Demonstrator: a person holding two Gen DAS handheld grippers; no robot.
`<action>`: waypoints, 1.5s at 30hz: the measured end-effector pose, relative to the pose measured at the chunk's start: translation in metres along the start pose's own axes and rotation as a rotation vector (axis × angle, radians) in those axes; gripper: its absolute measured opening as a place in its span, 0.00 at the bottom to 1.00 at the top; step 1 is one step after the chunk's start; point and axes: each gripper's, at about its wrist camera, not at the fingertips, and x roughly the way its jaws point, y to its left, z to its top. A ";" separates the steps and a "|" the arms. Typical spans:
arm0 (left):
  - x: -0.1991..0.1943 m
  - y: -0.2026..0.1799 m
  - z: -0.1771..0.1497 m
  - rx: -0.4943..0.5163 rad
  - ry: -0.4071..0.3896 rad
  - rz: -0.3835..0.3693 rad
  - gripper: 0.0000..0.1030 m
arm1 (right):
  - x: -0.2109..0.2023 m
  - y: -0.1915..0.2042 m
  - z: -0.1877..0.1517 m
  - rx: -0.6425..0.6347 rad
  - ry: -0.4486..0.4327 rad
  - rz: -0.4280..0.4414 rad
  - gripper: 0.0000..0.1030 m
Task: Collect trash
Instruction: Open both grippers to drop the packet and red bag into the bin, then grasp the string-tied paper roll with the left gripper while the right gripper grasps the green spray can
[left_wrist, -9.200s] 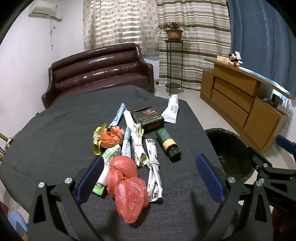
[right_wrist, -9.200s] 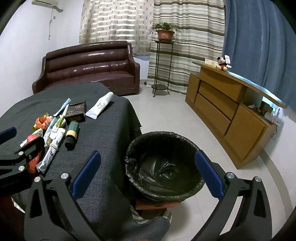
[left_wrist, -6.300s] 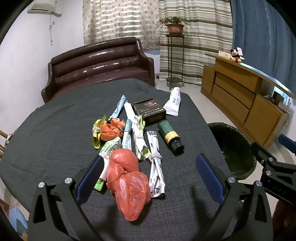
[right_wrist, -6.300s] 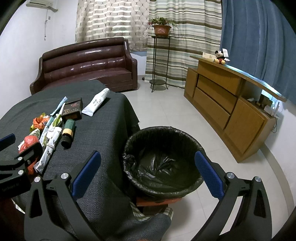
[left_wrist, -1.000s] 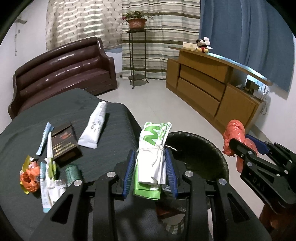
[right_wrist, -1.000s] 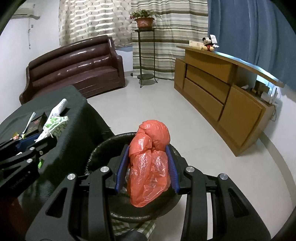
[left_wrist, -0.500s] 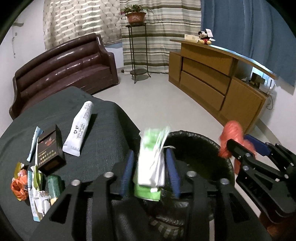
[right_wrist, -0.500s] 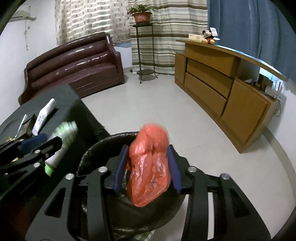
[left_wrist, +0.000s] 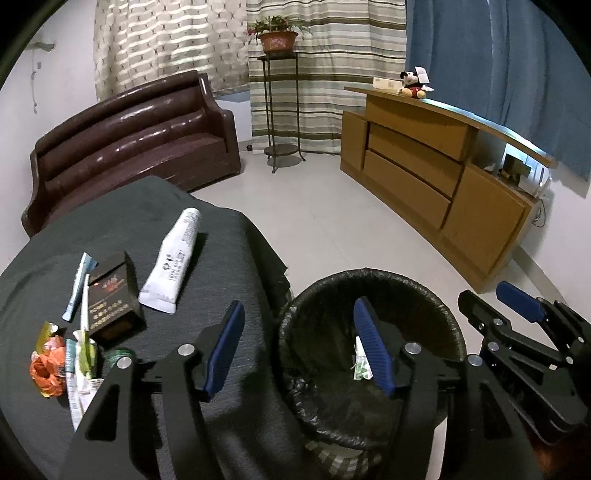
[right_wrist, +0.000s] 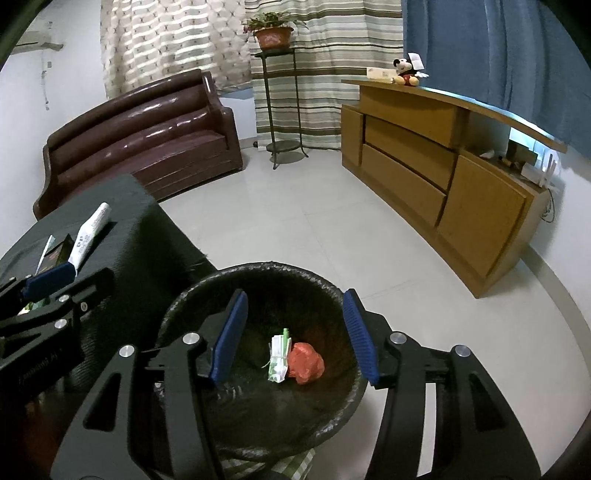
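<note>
Both grippers are hanging over the bin (right_wrist: 334, 291), which is standing on the floor just off the counter's (left_wrist: 221, 236) right edge. The left gripper (left_wrist: 301, 349) is gaping wide with nothing between its blue fingers (left_wrist: 223, 350), one finger over the counter's edge and the other over the bin's mouth. The right gripper (right_wrist: 293, 336) is likewise spread apart and carrying nothing, sitting squarely above the bin's opening.

Down at the bottom of the black-lined bin, a red bag (right_wrist: 306, 358) is lying touching a tied white-and-green wrapper (right_wrist: 279, 356), the wrapper on the side nearer the counter. From the left wrist view only a bit of that wrapper (left_wrist: 360, 363) is showing past the finger.

More trash is waiting on the counter. A white tube (left_wrist: 173, 258) is lying lengthwise near the right edge, its crimped end toward the near side. Just left of it a dark box (left_wrist: 110, 299) is resting flat, with a thin pale-blue packet (left_wrist: 77, 291) beside it on the far side from the tube. Toward the near-left part of the counter, an orange crumpled wrapper (left_wrist: 46, 369) is sitting against a bundle of white and green wrappers (left_wrist: 79, 369), and a green cap (left_wrist: 118, 356) is peeking out beside the left gripper's frame; what it belongs to I cannot tell.
</note>
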 end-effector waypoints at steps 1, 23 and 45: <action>-0.003 0.001 0.000 -0.001 -0.003 0.000 0.59 | -0.002 0.002 -0.001 -0.001 0.001 0.002 0.51; -0.055 0.090 -0.044 -0.092 0.012 0.129 0.59 | -0.036 0.083 -0.016 -0.105 0.014 0.104 0.51; -0.056 0.115 -0.096 -0.147 0.117 0.131 0.56 | -0.066 0.098 -0.053 -0.130 0.055 0.139 0.51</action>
